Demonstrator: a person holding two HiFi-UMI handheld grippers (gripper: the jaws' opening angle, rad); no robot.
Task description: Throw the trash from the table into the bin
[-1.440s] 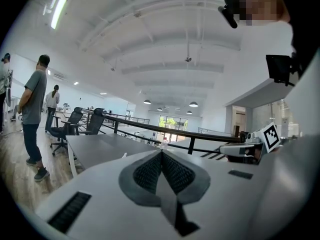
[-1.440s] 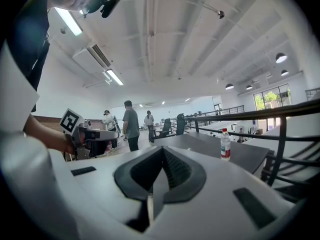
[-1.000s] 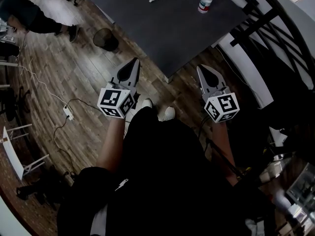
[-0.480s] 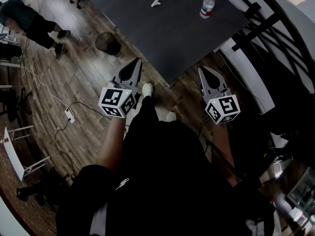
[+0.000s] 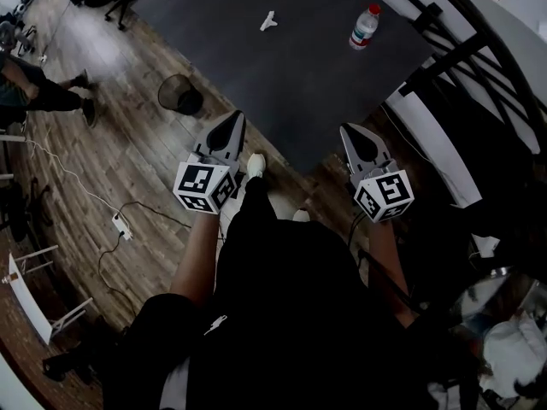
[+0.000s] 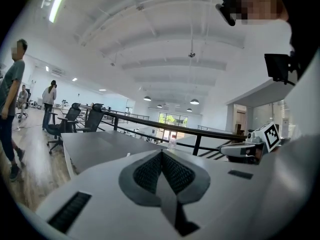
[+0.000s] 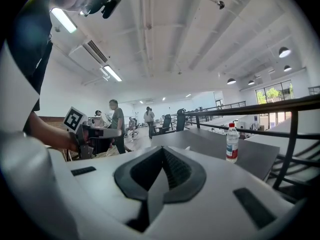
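On the dark grey table (image 5: pixel 291 67) lie a white crumpled scrap (image 5: pixel 268 21) and an upright plastic bottle (image 5: pixel 364 26) with a red cap. The black mesh bin (image 5: pixel 181 94) stands on the wooden floor left of the table's near corner. My left gripper (image 5: pixel 234 117) hangs shut and empty over the floor just short of the table's edge. My right gripper (image 5: pixel 345 130), also shut and empty, is at the near edge. The right gripper view shows the bottle (image 7: pixel 231 142) ahead to the right and the scrap (image 7: pixel 187 147) further back. The left gripper view shows shut jaws before the table (image 6: pixel 95 146).
A person (image 5: pixel 38 92) walks on the floor at far left. Office chairs (image 6: pixel 75 119) stand at the table's far end. A black railing (image 5: pixel 444 58) and a stairway run along the right. A cable and power strip (image 5: pixel 122 224) lie on the floor.
Both grippers have moved forward toward the table's near edge, still shut. The table, bin and bottle sit lower in the head view. The person at the left has walked on.
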